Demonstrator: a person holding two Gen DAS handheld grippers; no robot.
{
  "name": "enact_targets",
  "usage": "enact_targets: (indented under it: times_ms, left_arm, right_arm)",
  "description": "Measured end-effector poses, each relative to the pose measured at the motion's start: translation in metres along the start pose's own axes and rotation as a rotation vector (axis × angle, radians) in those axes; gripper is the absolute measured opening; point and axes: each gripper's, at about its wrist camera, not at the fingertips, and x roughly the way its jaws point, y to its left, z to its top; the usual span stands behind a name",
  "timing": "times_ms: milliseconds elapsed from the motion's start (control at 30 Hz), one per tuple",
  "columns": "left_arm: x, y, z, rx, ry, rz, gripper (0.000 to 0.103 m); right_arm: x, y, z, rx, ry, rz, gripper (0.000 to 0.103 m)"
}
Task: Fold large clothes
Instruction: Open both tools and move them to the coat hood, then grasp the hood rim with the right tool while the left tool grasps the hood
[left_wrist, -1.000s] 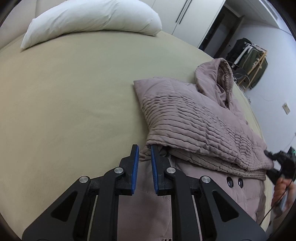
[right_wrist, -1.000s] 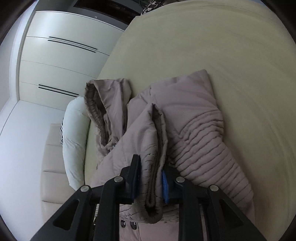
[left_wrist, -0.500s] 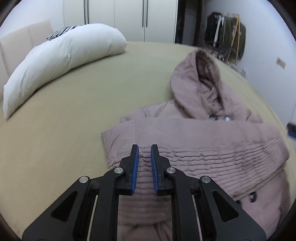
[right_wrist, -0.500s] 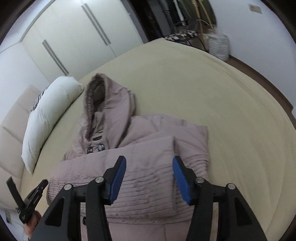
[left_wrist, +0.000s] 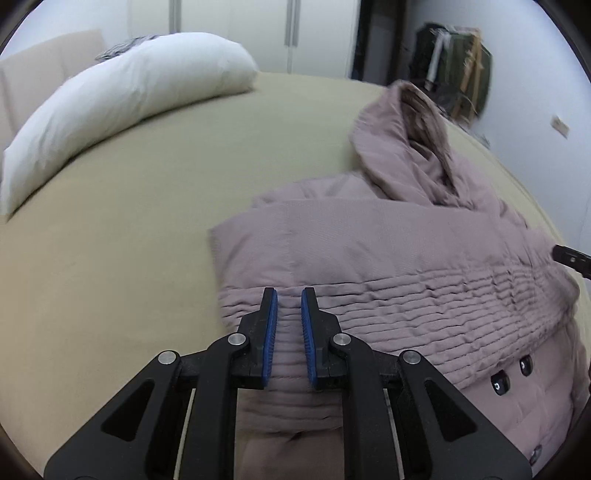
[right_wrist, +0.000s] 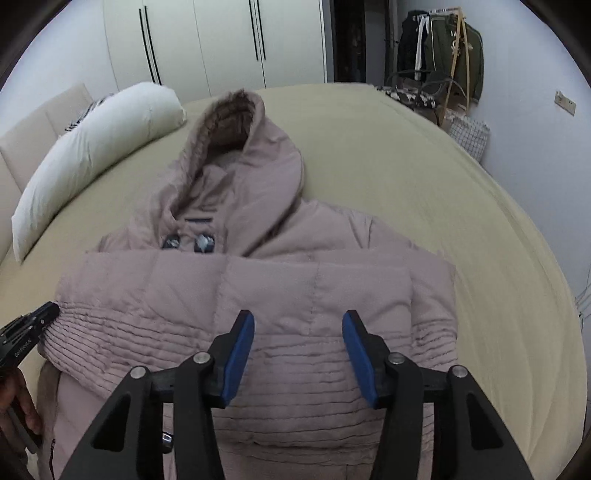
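A mauve quilted hooded coat lies front-up on the bed, hood toward the far end. Both sleeves are folded across its chest, their ribbed cuffs overlapping. My left gripper hovers over the cuff at the coat's left edge, shut with nothing between its blue pads. In the right wrist view the coat fills the middle. My right gripper stands open above the folded sleeves, holding nothing. The left gripper shows at that view's left edge, held by a hand. The right gripper's tip peeks in at the right.
The olive bedsheet spreads wide on all sides of the coat. A long white pillow lies at the far left by the headboard. White wardrobe doors, a clothes rack and a checked basket stand beyond the bed.
My right gripper let go of the sleeve fold it pinched, opened, rolled upright and drew back above the coat. The sleeve now lies flat across the chest. My left gripper rolled level, still shut.
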Motion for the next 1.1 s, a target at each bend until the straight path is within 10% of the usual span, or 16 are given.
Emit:
enact_targets:
  times_ms: [433, 533, 667, 1100]
  left_arm:
    - [-0.001, 0.012, 0.002, -0.068, 0.04, -0.007, 0.013]
    - [-0.015, 0.013, 0.023, -0.103, -0.02, -0.032, 0.015]
    - [-0.003, -0.01, 0.079, -0.132, -0.04, -0.136, 0.093]
    - [0.15, -0.163, 0.235, 0.086, 0.094, -0.101, 0.095]
  right_arm:
    - [0.026, 0.025, -0.019, -0.121, 0.042, -0.035, 0.059]
    - [0.007, 0.003, -0.006, 0.004, -0.015, 0.054, 0.079]
    - [-0.002, -0.019, 0.021, 0.105, -0.077, 0.102, 0.094]
    - [0.057, -0.051, 0.101, 0.234, -0.04, 0.188, 0.094]
